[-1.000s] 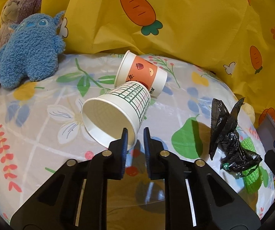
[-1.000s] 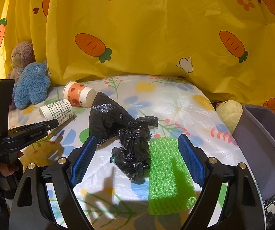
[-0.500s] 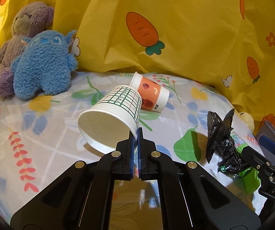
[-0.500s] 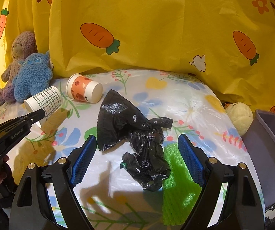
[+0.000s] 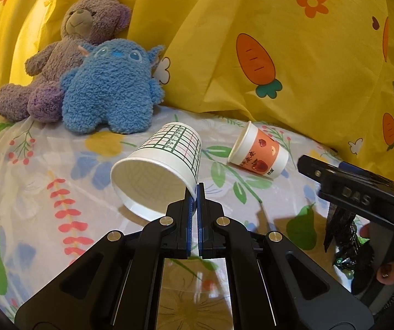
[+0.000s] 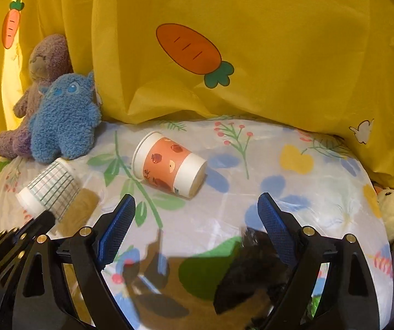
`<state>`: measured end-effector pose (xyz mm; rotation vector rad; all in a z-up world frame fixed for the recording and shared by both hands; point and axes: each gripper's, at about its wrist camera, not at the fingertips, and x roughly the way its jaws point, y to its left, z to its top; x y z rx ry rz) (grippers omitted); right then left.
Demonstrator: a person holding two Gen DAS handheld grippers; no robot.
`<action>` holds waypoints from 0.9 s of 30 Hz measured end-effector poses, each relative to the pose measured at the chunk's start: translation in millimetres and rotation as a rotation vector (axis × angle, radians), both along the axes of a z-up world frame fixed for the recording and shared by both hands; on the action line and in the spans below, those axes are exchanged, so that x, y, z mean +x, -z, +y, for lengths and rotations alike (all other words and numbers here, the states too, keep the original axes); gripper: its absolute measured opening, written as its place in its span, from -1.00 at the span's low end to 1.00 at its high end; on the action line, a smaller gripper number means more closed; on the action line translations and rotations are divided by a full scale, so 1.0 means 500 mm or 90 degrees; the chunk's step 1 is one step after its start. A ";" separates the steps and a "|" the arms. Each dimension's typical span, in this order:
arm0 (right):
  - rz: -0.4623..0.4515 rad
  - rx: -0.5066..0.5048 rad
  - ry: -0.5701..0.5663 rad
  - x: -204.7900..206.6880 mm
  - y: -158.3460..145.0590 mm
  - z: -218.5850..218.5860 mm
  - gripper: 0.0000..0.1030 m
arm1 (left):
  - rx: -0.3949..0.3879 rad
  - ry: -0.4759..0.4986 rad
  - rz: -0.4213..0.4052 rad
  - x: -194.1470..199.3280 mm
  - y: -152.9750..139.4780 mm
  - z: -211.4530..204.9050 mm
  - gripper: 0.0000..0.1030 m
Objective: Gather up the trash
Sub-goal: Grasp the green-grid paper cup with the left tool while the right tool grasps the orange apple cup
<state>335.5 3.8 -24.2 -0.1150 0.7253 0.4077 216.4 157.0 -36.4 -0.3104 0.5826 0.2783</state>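
Left claw (image 5: 196, 192): closed on the rim wall of the checked paper cup (image 5: 159, 170), one finger inside the mouth and one outside; the cup hangs tipped, mouth toward the camera, apparently just clear of the bed (image 5: 32, 181).
Right claw (image 6: 194, 220): jaws opening wide, nothing between the pads; it points down at the bed's middle.
Next target: orange paper cup (image 6: 169, 165) lies on its side ahead of the right claw and slightly to its left, toward the back edge of the bed near the yellow carrot sheet (image 6: 251, 55).
Long axis: it runs across the right claw's line of sight, mouth to the left, base to the right and slightly nearer.
Nearer hand: judged the right, since the left is occupied with its own cup.
Other trash: black plastic bag (image 6: 251, 269) sits low under the right claw, blurred.
Hard to make out: a grey container at the right edge is cut off; whether anything green lies beside the bag cannot be told.
Not trash: blue plush (image 5: 109, 90) and purple bear (image 5: 67, 49) sit at the back left corner.
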 end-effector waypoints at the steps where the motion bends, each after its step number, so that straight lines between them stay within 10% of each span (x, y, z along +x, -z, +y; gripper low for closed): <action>1: 0.012 0.010 0.001 0.013 0.004 0.013 0.71 | -0.006 -0.006 -0.001 -0.002 0.001 0.005 -0.96; 16: 0.096 0.072 0.093 0.120 0.051 0.100 0.85 | -0.030 -0.053 0.006 -0.011 0.009 0.038 -0.96; 27: 0.129 0.082 0.106 0.121 0.073 0.081 0.54 | -0.033 -0.060 0.018 -0.007 0.019 0.042 -0.96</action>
